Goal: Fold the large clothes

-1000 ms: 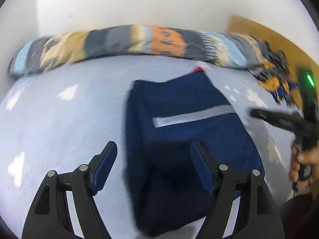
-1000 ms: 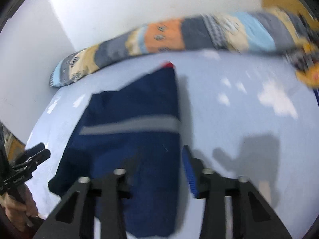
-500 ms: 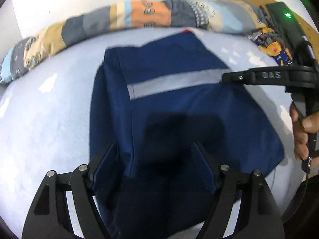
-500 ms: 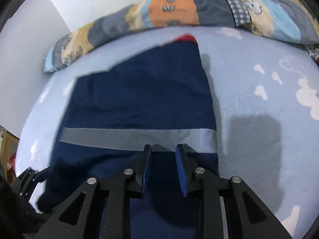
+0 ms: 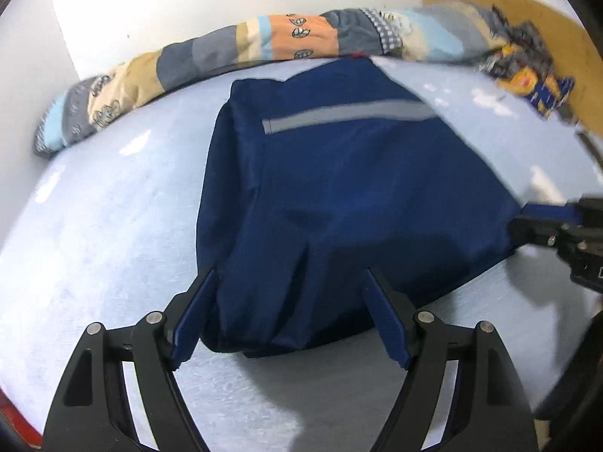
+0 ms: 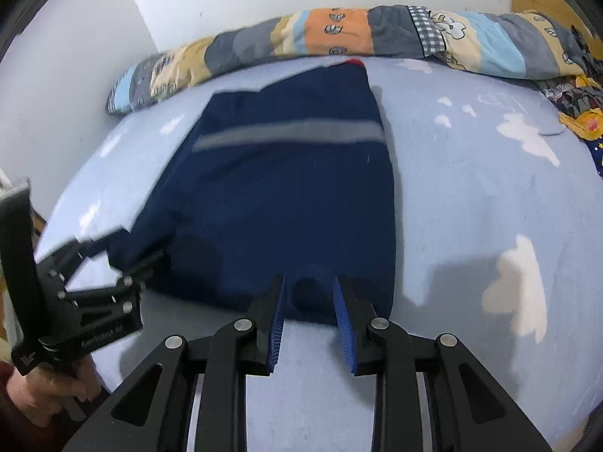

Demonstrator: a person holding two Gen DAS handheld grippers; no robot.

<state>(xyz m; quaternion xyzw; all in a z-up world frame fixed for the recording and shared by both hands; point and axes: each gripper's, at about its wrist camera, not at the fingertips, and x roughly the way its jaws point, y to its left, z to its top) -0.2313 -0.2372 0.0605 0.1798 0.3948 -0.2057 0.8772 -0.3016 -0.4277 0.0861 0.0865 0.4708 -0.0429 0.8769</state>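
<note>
A folded navy garment [image 5: 339, 196] with a grey reflective stripe lies on a pale blue bed; it also shows in the right wrist view [image 6: 286, 196]. My left gripper [image 5: 290, 297] is open, its fingers on either side of the garment's near left corner, holding nothing. My right gripper [image 6: 309, 301] is partly open at the garment's near right edge, with cloth seen between the fingers but not pinched. Each gripper shows in the other's view, the right one [image 5: 557, 226] and the left one [image 6: 98, 263].
A rolled patchwork quilt [image 5: 245, 49] lies along the far wall, also in the right wrist view [image 6: 339, 34]. Patterned cloth [image 5: 527, 71] is heaped at the far right by a wooden headboard [image 5: 546, 19]. The bedsheet [image 6: 490, 196] has white cloud prints.
Both grippers have pulled back toward the garment's near edge. The right gripper, nearly closed half a second ago, has opened wider. The left stays open.
</note>
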